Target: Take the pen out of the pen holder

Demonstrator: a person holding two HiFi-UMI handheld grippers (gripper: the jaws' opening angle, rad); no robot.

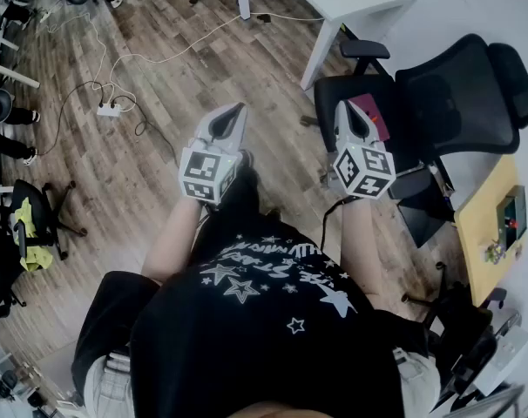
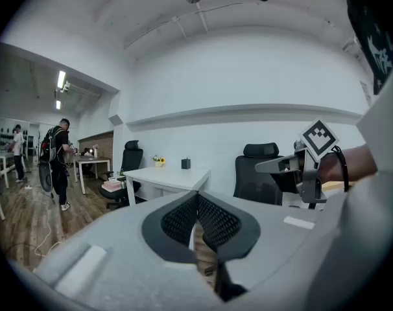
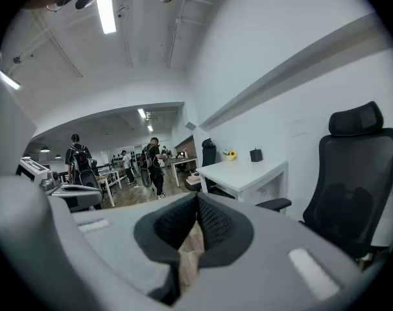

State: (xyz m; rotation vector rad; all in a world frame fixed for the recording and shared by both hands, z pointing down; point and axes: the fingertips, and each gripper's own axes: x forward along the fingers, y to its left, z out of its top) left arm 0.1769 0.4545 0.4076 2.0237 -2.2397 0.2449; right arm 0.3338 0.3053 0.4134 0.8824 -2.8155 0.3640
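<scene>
No pen or pen holder can be made out for certain. A small dark box [image 2: 185, 164] stands on a white desk [image 2: 164, 177] far ahead, beside a little yellow flower; the same box [image 3: 255, 155] shows in the right gripper view. My left gripper [image 1: 238, 109] and right gripper [image 1: 345, 107] are held side by side in front of the person's chest, above the wooden floor. Both point roughly level. The left gripper [image 2: 196, 203] has its pads together with nothing between them. So does the right gripper [image 3: 197, 206].
A black office chair [image 1: 456, 94] stands just right of the right gripper. A yellow table [image 1: 486, 220] with small items is at the far right. Cables and a power strip [image 1: 109, 109] lie on the floor. People [image 3: 151, 164] walk among desks in the distance.
</scene>
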